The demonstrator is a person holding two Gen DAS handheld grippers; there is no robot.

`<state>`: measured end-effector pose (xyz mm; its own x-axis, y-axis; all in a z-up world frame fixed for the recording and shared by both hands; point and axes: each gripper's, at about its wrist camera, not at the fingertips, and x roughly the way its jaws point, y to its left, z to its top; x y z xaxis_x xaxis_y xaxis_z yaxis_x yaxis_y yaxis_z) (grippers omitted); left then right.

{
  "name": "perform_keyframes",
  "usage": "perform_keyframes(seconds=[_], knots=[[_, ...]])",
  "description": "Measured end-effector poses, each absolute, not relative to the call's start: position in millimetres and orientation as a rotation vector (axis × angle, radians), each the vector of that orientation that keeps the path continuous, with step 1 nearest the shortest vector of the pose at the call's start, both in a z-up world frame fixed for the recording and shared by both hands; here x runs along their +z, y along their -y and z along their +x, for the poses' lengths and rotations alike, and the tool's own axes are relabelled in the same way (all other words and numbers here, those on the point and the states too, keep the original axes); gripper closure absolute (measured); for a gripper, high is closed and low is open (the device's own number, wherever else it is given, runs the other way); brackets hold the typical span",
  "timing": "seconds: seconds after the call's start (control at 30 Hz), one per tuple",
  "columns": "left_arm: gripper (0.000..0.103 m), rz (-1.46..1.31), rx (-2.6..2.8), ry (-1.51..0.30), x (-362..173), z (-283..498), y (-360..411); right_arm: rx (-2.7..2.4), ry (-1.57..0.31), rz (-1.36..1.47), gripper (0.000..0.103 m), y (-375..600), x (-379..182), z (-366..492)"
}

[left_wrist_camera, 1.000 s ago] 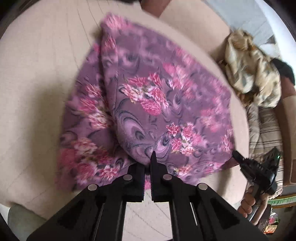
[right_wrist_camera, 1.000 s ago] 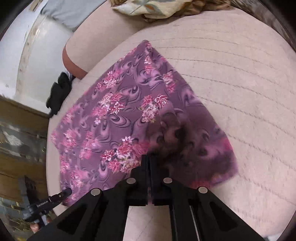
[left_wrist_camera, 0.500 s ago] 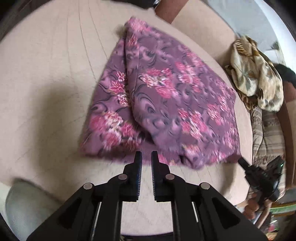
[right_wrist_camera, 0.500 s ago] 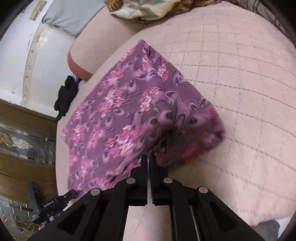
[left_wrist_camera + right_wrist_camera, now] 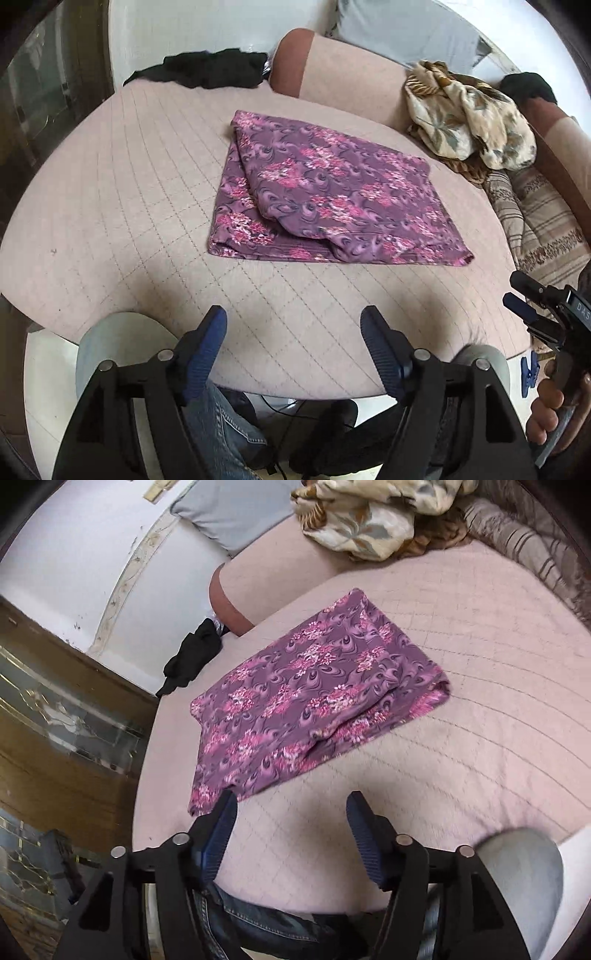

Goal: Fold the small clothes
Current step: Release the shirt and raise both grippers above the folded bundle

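A purple garment with pink flowers (image 5: 325,195) lies folded flat on the pale quilted cushion (image 5: 122,206); it also shows in the right wrist view (image 5: 306,701). My left gripper (image 5: 293,323) is open and empty, held back over the cushion's near edge, apart from the garment. My right gripper (image 5: 290,808) is open and empty near the garment's near left corner, not touching it. The right gripper also shows at the right edge of the left wrist view (image 5: 524,295).
A crumpled cream floral cloth (image 5: 465,114) and a striped cloth (image 5: 535,221) lie at the right on the sofa. A black garment (image 5: 207,70) lies at the cushion's far edge. The person's jeans (image 5: 225,424) are below the near edge.
Both grippers have let go of the garment, opened wide and drawn back toward the near edge. The garment now lies folded and still.
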<state>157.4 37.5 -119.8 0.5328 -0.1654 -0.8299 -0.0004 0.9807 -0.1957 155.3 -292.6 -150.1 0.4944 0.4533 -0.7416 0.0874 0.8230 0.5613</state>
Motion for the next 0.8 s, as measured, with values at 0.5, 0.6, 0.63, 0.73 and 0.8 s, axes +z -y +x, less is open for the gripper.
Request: perform_keyframes(seconds=[0.5,0.6,0.63,0.73,0.8], knots=[[0.026,-0.25,-0.065,-0.949,-91.0,129.6,-50.4,0.243,-1.001,0.521,0.03,277.1,-109.1,114.9],[0.025,-0.249,-0.011,-0.925,-89.5,127.7,-60.3,0.253,-0.997,0.509,0.029,273.7,-102.8,114.9],[0.025,-0.254,0.01,-0.922,-89.7,128.7,-64.2,0.251,-0.998,0.512,0.029,273.6,-101.1,116.5],[0.024,-0.254,0.026,-0.932,-94.5,138.9,-75.7,0.257,-0.984,0.504,0.028,271.7,-97.8,121.2],[0.024,-0.257,0.035,-0.947,-98.7,148.1,-82.8,0.256,-0.984,0.499,0.025,269.3,-98.9,125.5]])
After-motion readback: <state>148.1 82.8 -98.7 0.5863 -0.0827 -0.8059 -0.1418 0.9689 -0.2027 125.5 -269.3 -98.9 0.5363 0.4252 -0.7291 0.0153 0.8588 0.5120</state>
